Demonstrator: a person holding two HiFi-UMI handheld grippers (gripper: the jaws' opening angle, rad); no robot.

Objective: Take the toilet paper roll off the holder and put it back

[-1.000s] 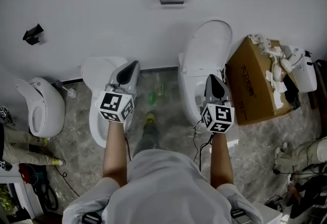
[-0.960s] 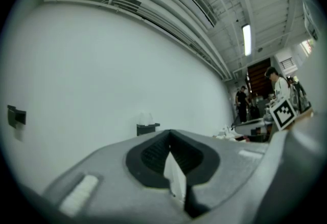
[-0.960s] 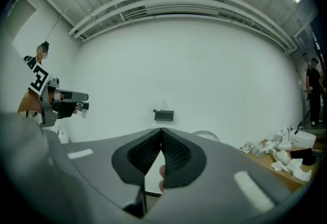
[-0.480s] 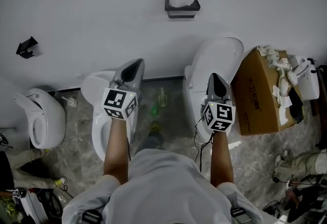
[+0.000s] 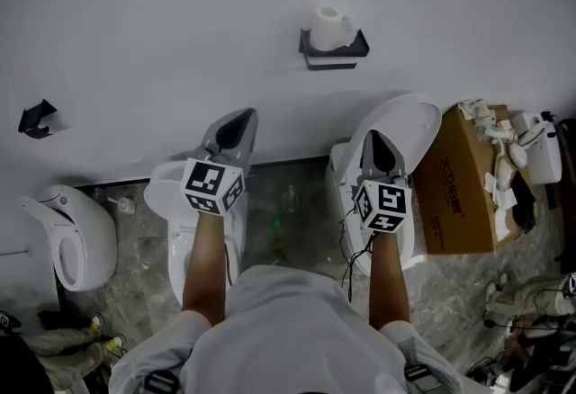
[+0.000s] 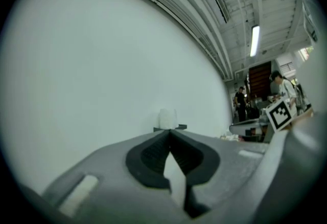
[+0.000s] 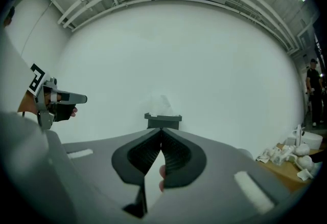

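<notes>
A white toilet paper roll (image 5: pixel 331 26) sits upright on a black holder (image 5: pixel 335 49) fixed to the white wall. Both grippers point level at the wall, well short of it. My left gripper (image 5: pixel 238 120) is below and left of the holder, its jaws shut on nothing. My right gripper (image 5: pixel 377 138) is below and slightly right of it, also shut and empty. In the left gripper view the roll (image 6: pixel 167 117) stands just above the closed tips (image 6: pixel 169 132). In the right gripper view the holder (image 7: pixel 163 120) and faint roll (image 7: pixel 162 104) lie straight ahead of the tips (image 7: pixel 161 130).
Two white toilets stand against the wall under the grippers (image 5: pixel 175 203) (image 5: pixel 412 127), a third (image 5: pixel 76 235) at far left. A cardboard box (image 5: pixel 459 190) with white parts is on the right. A small black bracket (image 5: pixel 36 118) is on the wall at left. People (image 6: pixel 240 103) stand far off.
The person has walked toward the wall with both grippers held out. The roll and holder have come lower and larger in the head view. Both jaws stay shut.
</notes>
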